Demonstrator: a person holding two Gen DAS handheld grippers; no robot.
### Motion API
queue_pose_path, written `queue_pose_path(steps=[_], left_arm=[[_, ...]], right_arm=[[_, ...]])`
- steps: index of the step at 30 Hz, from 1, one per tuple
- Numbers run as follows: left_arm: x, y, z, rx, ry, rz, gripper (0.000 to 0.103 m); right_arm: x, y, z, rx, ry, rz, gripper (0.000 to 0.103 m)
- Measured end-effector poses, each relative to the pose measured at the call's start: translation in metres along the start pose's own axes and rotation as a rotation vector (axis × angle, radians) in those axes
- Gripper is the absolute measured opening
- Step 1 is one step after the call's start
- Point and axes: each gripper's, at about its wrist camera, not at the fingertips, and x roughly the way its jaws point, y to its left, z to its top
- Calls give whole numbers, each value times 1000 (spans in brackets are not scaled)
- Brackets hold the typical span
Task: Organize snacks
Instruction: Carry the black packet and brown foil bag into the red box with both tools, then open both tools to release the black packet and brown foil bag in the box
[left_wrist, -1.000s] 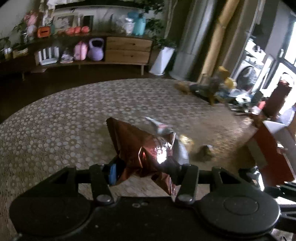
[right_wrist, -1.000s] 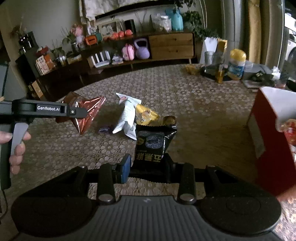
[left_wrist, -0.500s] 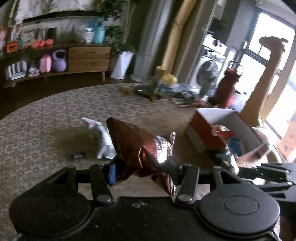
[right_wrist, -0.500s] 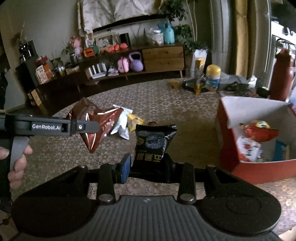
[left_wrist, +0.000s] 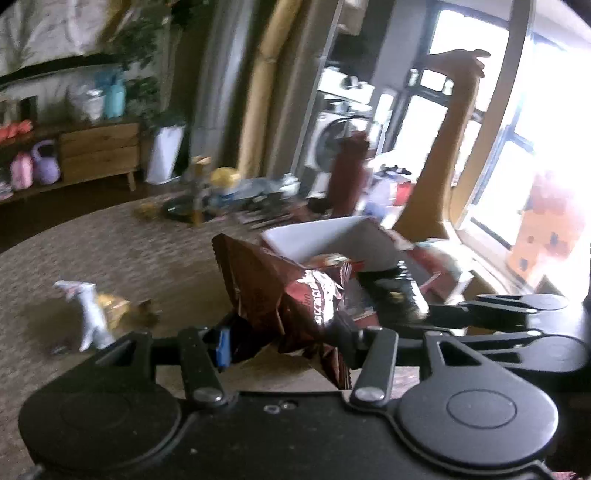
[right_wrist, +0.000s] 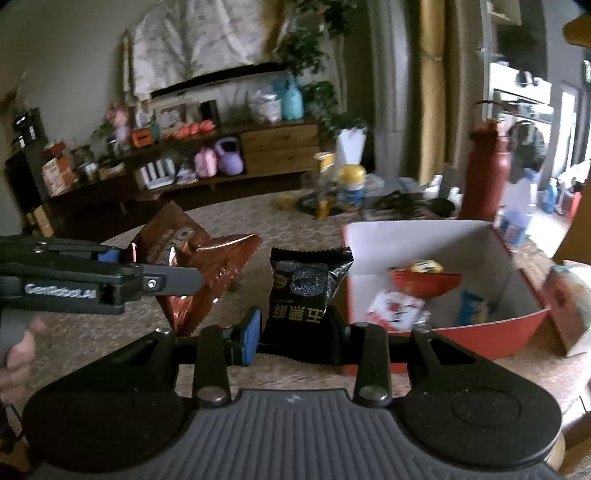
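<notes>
We hold a crinkled brown foil snack bag (left_wrist: 291, 295) clamped in our left gripper (left_wrist: 284, 339) and a black sesame snack packet (right_wrist: 303, 291) pinched in our right gripper (right_wrist: 295, 332), both above the table. Just beyond sits the red box (right_wrist: 436, 332), partly filled with snacks. We judge this the carry step; next, each pack needs positioning over the box opening before release.

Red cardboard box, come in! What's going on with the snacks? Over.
Left hand-held gripper shut on shiny brown foil packet. Right hand-held gripper shut on small black packet. Red cardboard box open, snacks inside, path clear.
</notes>
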Motion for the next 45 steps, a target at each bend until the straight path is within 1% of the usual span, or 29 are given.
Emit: queue_pose_path(steps=[9,17,24,29,35,42,45], left_arm=[[31,-62,19,60,-4,-84,51],[82,-97,31,106,40,-88,51],[134,-116,43,140,89,-66,52],[177,-122,47,131,138,-43,52],[227,-114,43,105,204,3,52],[266,-107,38,99,251,42,52],[279,-102,35,86,275,54,52]], right_arm=[[-13,-66,12,49,-37,-104,36],[-5,-129,20,110,-40,-192,36],[27,-184,21,170,-5,-240,36],[59,-213,23,214,29,-247,36],[103,-233,22,255,69,-239,36],[144,-244,14,279,121,-242,36],[155,-246,10,290,137,-243,36]])
